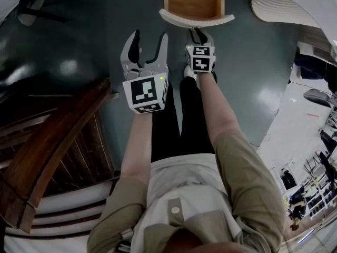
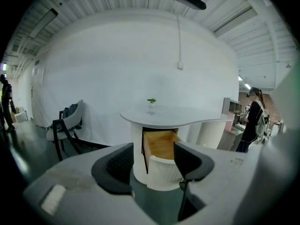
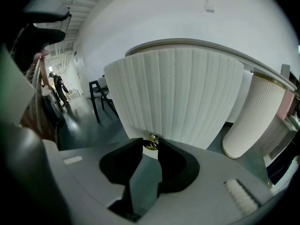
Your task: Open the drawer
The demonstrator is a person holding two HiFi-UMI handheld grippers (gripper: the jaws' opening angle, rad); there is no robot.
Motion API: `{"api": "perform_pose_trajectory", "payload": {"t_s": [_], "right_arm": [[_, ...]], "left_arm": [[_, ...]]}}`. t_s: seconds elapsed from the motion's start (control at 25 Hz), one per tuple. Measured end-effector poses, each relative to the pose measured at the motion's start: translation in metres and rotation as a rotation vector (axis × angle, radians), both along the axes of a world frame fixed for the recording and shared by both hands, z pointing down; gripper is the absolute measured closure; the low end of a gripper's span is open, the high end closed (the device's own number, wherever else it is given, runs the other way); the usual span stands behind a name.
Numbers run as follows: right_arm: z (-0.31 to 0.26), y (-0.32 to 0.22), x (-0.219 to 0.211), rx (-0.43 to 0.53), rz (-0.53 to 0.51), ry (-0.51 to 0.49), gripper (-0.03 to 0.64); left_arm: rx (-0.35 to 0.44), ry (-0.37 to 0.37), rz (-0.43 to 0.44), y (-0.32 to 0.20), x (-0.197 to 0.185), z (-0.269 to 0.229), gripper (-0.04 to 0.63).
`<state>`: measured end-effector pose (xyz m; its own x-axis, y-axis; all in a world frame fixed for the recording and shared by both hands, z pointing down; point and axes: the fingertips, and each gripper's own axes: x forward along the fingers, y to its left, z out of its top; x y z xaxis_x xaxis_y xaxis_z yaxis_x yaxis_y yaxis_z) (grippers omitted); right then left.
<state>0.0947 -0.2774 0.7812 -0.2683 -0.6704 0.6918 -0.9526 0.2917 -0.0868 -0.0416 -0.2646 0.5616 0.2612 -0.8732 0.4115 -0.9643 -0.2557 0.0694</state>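
The drawer (image 1: 192, 1) stands pulled out of a round white cabinet, its wooden inside showing behind a curved, ribbed white front (image 1: 196, 19). My right gripper (image 1: 199, 35) is at that front. In the right gripper view its jaws (image 3: 150, 146) are closed on the small brass knob (image 3: 151, 142) at the bottom edge of the ribbed front (image 3: 178, 93). My left gripper (image 1: 149, 44) hangs open and empty to the left of the drawer. The left gripper view looks between its fingers (image 2: 152, 161) at the open drawer (image 2: 161, 145) from some distance.
A dark wooden stair rail (image 1: 52, 141) runs along the left. The cabinet carries a white tabletop (image 2: 173, 116) with a small plant (image 2: 151, 100). A chair (image 2: 65, 125) stands at the left, a person (image 2: 255, 121) at the right. A ribbed white column (image 3: 255, 116) is beside the cabinet.
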Motion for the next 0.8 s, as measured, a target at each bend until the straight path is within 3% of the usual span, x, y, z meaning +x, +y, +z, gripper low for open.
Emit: {"api": "perform_pose_trajectory", "payload": {"t_s": [0.8], "right_arm": [[0.004, 0.02, 0.001, -0.012, -0.007, -0.006, 0.511]], "left_arm": [[-0.016, -0.022, 0.003, 0.004, -0.009, 0.008, 0.313]]}}
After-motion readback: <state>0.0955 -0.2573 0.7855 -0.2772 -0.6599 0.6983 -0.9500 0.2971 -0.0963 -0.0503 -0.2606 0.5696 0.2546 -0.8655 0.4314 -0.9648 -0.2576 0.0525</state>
